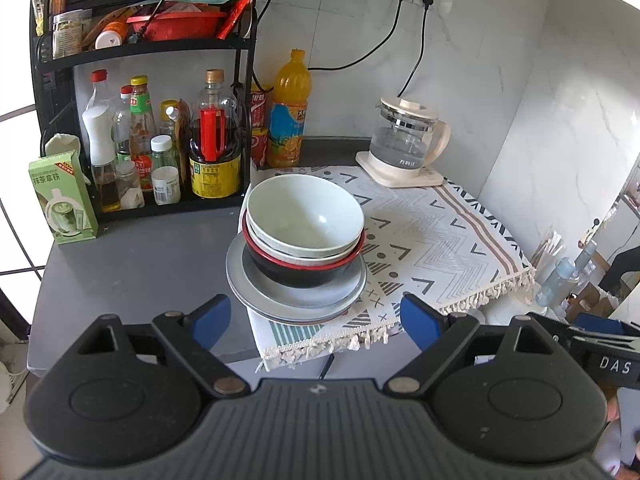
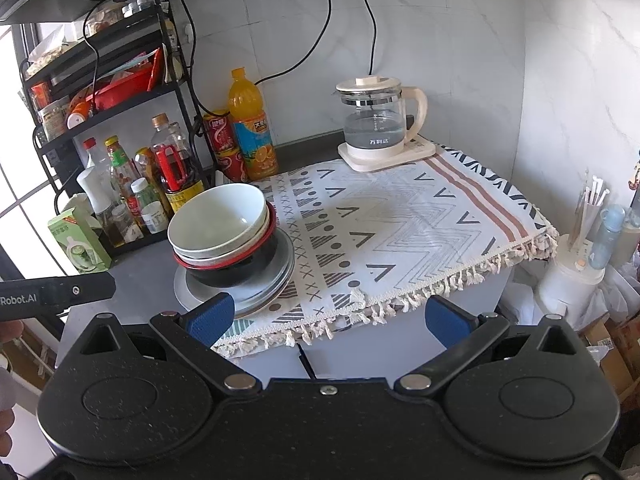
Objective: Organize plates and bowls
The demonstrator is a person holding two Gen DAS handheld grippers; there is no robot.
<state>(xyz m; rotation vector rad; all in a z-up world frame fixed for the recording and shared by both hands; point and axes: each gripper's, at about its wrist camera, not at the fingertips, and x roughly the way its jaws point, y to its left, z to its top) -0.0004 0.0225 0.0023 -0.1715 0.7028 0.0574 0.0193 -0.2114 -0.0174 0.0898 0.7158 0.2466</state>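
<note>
You have both tools held back from the work. The left tool [image 1: 314, 318] stands wide open with nothing between its blue pads, and the right tool [image 2: 330, 318] is open and empty too.

The task's things sit in one pile at the left edge of the patterned cloth [image 1: 432, 236]: pale bowls [image 1: 306, 216] nested inside a black bowl with a red rim [image 1: 304, 270], which rests on a few grey plates [image 1: 296, 296]. The plates lie partly on the cloth and partly over the bare grey desk [image 1: 140, 264], close to the front edge.

Here is what could go wrong from here, as I judge it:

- The pale bowls look tilted in the nest, so if you pinch only the top rim, the bowl beneath may lift with it and drop.
- The plates sit across the cloth's edge, so the base may rock; pushing sideways on the black bowl could slide the whole pile toward the front edge.
- The bottle rack [image 1: 140, 152] stands just beside the pile; a wide swing to that side could knock the bottles or the green carton [image 1: 64, 200].
- The cloth's fringe [image 2: 360, 312] hangs over the front; snag it and you drag the glass kettle [image 2: 376, 124], which holds water and stands partly on the cloth's far corner.
- Both tools approach from the same side, so they can collide over the pile.
</note>
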